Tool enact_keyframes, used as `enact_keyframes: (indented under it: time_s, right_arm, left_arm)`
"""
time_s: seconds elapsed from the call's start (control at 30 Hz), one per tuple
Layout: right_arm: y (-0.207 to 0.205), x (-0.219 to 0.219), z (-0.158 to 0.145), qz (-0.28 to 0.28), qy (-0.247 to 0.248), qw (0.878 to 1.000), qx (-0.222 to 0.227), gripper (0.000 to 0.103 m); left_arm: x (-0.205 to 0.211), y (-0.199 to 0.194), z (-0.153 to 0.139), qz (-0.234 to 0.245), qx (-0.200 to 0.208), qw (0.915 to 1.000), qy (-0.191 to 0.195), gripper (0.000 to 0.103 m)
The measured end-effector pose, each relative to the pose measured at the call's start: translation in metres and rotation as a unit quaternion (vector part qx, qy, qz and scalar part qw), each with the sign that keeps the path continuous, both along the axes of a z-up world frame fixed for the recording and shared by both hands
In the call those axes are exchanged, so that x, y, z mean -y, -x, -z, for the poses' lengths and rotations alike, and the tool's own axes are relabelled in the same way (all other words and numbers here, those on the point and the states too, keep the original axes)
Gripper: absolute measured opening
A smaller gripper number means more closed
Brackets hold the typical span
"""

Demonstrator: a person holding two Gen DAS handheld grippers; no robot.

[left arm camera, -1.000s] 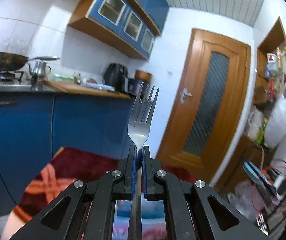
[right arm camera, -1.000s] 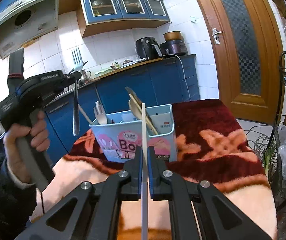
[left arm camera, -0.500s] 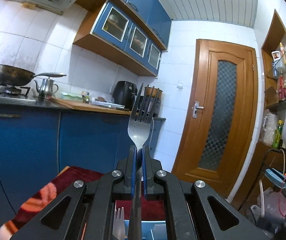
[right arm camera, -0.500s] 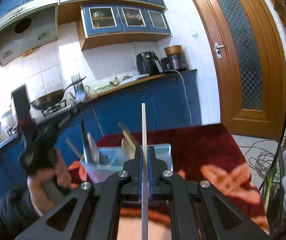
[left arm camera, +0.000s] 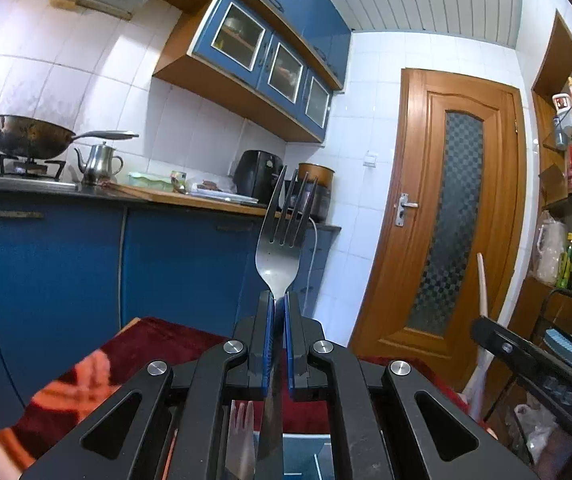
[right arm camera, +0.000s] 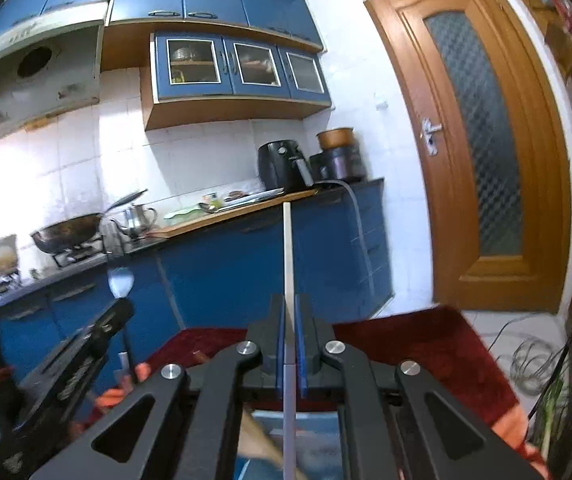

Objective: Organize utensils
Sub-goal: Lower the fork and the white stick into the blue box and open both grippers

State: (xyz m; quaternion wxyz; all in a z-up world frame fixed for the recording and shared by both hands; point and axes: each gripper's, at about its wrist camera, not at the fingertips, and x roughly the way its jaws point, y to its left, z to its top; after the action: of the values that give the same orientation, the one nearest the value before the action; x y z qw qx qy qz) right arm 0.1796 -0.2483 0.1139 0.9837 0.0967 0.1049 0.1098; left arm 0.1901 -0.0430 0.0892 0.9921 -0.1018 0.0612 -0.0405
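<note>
- Utensil holder (right arm camera: 306,440), pale blue, seen at 6 o'clock beneath both grippers, on red blanket (right arm camera: 426,344).
- Left gripper (left arm camera: 279,308) clamped on fork (left arm camera: 282,232), tines at 12 o'clock.
- Right gripper (right arm camera: 290,312) clamped on white chopstick (right arm camera: 287,256).
- Each should be lowered straight, released only once seated.
- No legible writing noted.

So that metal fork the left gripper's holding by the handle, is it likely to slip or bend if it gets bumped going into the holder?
The fork looks like polished steel, so it is probably stiff and unlikely to bend. The left gripper pinches only its narrow neck, and the smooth metal may pivot or slide if the handle end catches. It stands upright with tines up, so a sideways knock would likely tilt it.
</note>
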Motion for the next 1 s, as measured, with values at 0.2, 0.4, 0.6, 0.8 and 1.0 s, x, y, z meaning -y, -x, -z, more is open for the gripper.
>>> enact_keyframes:
  time_s: [0.2, 0.4, 0.6, 0.8, 1.0]
  right_arm:
    - [-0.008, -0.004, 0.023, -0.004, 0.028, 0.999, -0.028, 0.007]
    - [0.005, -0.007, 0.035, -0.019, 0.049, 0.997, -0.053, 0.007]
    - [0.013, -0.009, 0.043, -0.027, 0.061, 0.995, -0.076, 0.007]
    - [0.02, -0.008, 0.044, -0.041, 0.052, 0.994, -0.09, 0.011]
    - [0.041, -0.003, 0.036, -0.044, 0.041, 0.995, -0.083, 0.023]
  left_arm:
    - [0.003, 0.001, 0.006, 0.005, -0.009, 0.9999, -0.011, 0.005]
    - [0.004, 0.007, 0.007, 0.008, -0.02, 0.9994, -0.026, 0.005]
    - [0.003, 0.021, 0.012, 0.01, -0.023, 0.9989, -0.039, 0.005]
    - [-0.001, 0.029, 0.006, 0.023, -0.039, 0.9985, -0.032, 0.006]
    - [-0.006, 0.03, 0.001, 0.047, -0.062, 0.9969, -0.011, 0.013]
